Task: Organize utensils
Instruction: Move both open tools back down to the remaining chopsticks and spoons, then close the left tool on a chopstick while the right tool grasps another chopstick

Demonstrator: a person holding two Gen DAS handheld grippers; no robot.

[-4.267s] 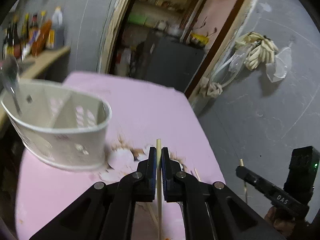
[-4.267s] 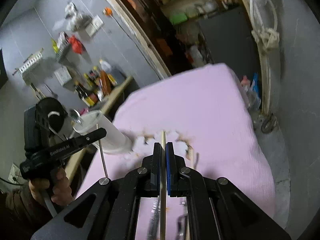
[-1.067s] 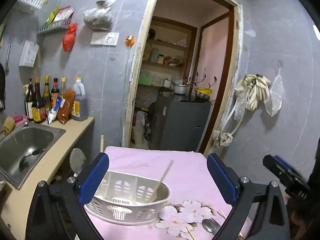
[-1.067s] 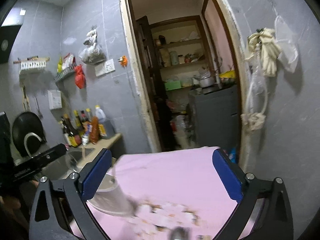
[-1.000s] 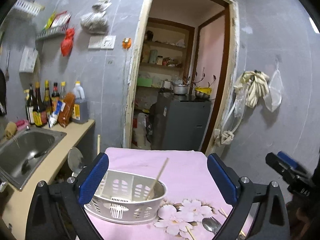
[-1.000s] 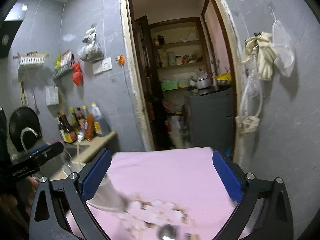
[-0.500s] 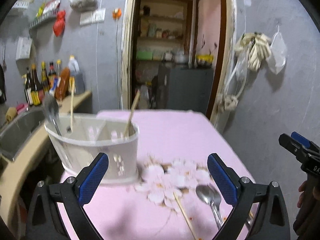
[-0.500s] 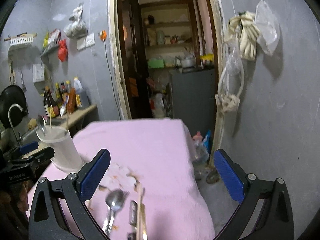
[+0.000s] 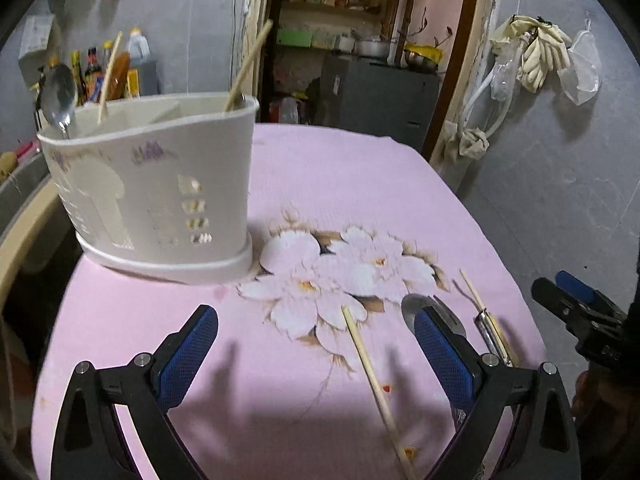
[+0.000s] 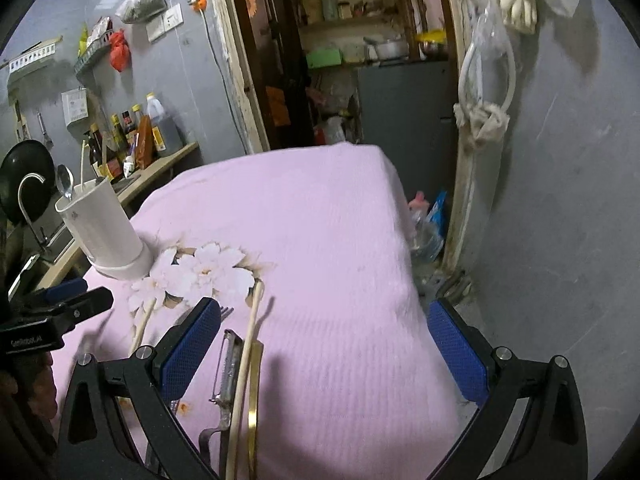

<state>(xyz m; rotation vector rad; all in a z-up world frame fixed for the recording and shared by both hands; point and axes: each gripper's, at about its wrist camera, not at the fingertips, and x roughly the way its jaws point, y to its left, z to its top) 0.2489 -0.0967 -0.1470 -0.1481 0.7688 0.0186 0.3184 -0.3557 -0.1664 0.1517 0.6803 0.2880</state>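
In the left wrist view, our left gripper (image 9: 316,354) hangs low over the near edge of the pink flowered tablecloth (image 9: 352,176), its jaws spread wide and holding nothing. Between them a wooden chopstick (image 9: 374,376) lies loose on the cloth, running from the printed flowers toward the near edge. Just to its right a metal spoon (image 9: 416,308) sits half hidden behind the right finger, and further right a second chopstick (image 9: 474,292) rests against a peeler (image 9: 494,338) near the right edge. The white utensil holder (image 9: 160,188) stands upright by the left edge; it already carries a spoon and two chopsticks.

In the right wrist view, our right gripper (image 10: 324,350) is likewise splayed apart and empty above the near edge. The peeler (image 10: 228,364), a chopstick (image 10: 248,364) and a gold-coloured utensil handle (image 10: 254,396) lie side by side, touching, just inside the left finger; fork tines (image 10: 227,311) peek out beyond it. The holder (image 10: 102,226) shows far off at the left edge.

We judge the chopsticks light, stiff and smooth, likely to roll or slip, so we would pinch one across its middle, square to its length. The peeler's blade end looks awkward; its handle seems the safer hold.
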